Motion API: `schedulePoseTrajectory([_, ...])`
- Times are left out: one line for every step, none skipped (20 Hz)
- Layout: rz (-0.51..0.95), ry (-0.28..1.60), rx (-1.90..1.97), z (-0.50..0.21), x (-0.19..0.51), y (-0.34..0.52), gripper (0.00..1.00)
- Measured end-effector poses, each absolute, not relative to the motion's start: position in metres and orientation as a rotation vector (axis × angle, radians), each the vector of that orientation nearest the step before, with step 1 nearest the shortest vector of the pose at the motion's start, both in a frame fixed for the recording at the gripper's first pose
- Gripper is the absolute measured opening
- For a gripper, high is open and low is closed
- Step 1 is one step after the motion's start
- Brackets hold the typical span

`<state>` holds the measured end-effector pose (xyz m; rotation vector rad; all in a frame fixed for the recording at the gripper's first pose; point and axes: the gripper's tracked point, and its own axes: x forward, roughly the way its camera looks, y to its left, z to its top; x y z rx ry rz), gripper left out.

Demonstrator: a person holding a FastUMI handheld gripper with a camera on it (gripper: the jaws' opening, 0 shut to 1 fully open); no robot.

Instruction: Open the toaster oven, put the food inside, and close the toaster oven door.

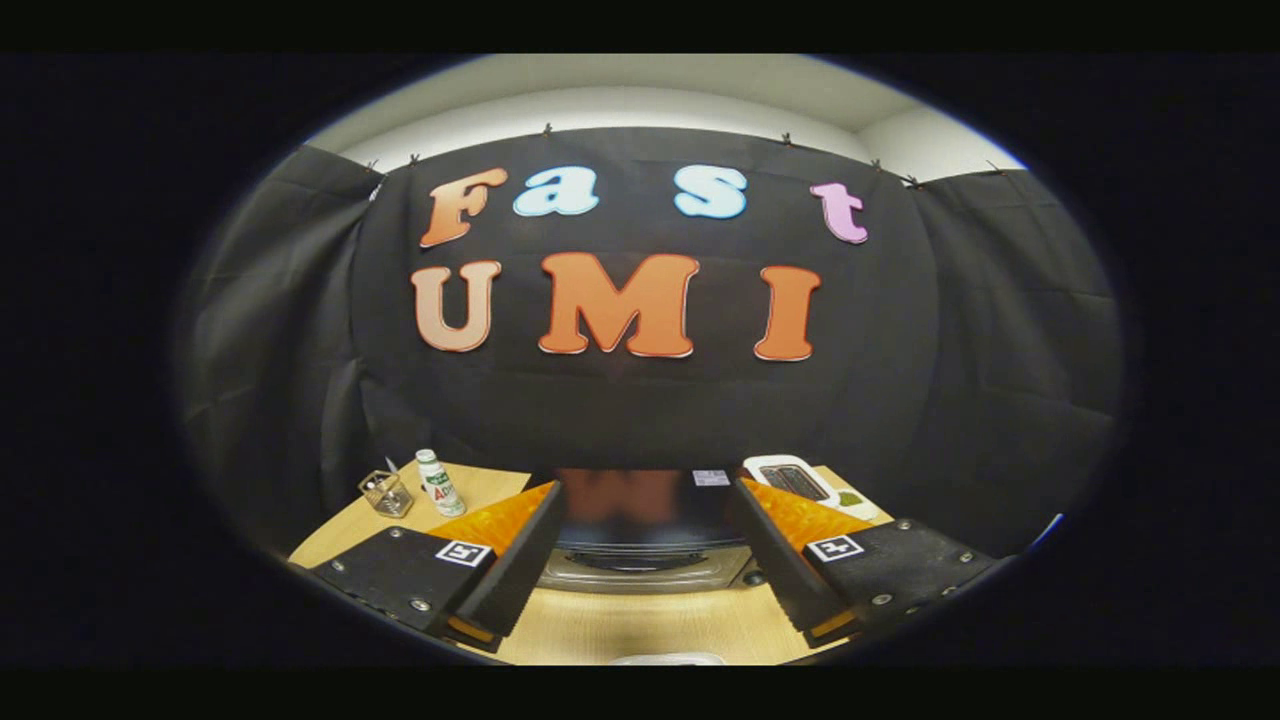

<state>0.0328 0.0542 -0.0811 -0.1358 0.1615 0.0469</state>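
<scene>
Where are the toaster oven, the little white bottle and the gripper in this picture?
toaster oven (645,505): gripper view, on its dark top, beyond the open fingers.
white bottle (437,484): gripper view, on its labelled body.
gripper (645,590): gripper view, midway between its fingertips.

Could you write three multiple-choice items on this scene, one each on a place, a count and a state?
1. Where is the toaster oven?
A. ahead of the gripper, seen between its fingers
B. beside the small bottle
C. on the floor

2. How many bottles stand on the wooden table?
A. one
B. two
C. three

3. How do the gripper's fingers stand?
A. shut on the bottle
B. open, holding nothing
C. shut on the oven handle

Key: 1 A, the oven sits ahead in the gap between the fingers; 2 A, one small white bottle stands past the left finger; 3 B, the fingers are wide apart with nothing between them.
</scene>
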Motion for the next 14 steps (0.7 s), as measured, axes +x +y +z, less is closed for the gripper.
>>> schedulePoseTrajectory([0.05,0.188,-0.15,-0.091,0.038,0.056,0.99])
schedulePoseTrajectory([0.052,0.209,-0.162,-0.099,0.041,0.055,0.99])
schedulePoseTrajectory([0.052,0.226,-0.173,-0.108,0.047,0.056,0.99])
schedulePoseTrajectory([0.055,0.243,-0.179,-0.116,0.051,0.057,0.99])
schedulePoseTrajectory([0.058,0.261,-0.182,-0.126,0.056,0.057,0.99])
schedulePoseTrajectory([0.06,0.28,-0.185,-0.136,0.06,0.058,0.99])
schedulePoseTrajectory([0.062,0.297,-0.19,-0.146,0.065,0.058,0.99])
schedulePoseTrajectory([0.065,0.315,-0.197,-0.156,0.069,0.059,0.99])
schedulePoseTrajectory([0.069,0.325,-0.202,-0.164,0.073,0.059,0.99])
schedulePoseTrajectory([0.075,0.329,-0.208,-0.171,0.077,0.061,0.99])
schedulePoseTrajectory([0.081,0.329,-0.213,-0.179,0.082,0.062,0.99])
schedulePoseTrajectory([0.084,0.334,-0.216,-0.186,0.087,0.062,0.99])
schedulePoseTrajectory([0.085,0.345,-0.215,-0.196,0.09,0.061,0.99])
schedulePoseTrajectory([0.082,0.353,-0.206,-0.204,0.093,0.059,0.99])
